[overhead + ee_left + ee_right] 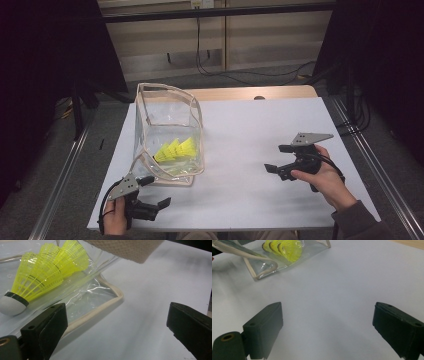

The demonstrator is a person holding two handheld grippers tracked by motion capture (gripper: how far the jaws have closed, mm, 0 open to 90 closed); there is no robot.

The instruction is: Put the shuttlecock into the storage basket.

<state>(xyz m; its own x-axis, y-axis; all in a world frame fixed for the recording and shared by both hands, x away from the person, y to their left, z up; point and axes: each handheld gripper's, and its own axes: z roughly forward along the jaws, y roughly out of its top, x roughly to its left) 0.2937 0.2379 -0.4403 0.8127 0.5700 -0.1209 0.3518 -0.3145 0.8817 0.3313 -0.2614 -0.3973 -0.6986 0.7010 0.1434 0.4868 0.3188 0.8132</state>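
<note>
A clear plastic bag with beige trim stands open on the white table cover, left of centre. Several yellow shuttlecocks lie nested inside it at the bottom. My left gripper is open just in front of the bag's near corner, with nothing between its jaws. In the left gripper view the shuttlecocks lie behind the bag's clear wall, and the bag's trim runs past the left jaw of that gripper. My right gripper is open over bare table at the right, pointed toward the bag and shuttlecocks.
A wooden table edge shows behind the white cover. Metal rails run along both sides of the table, and cables lie on the floor behind it. White surface lies between the two grippers.
</note>
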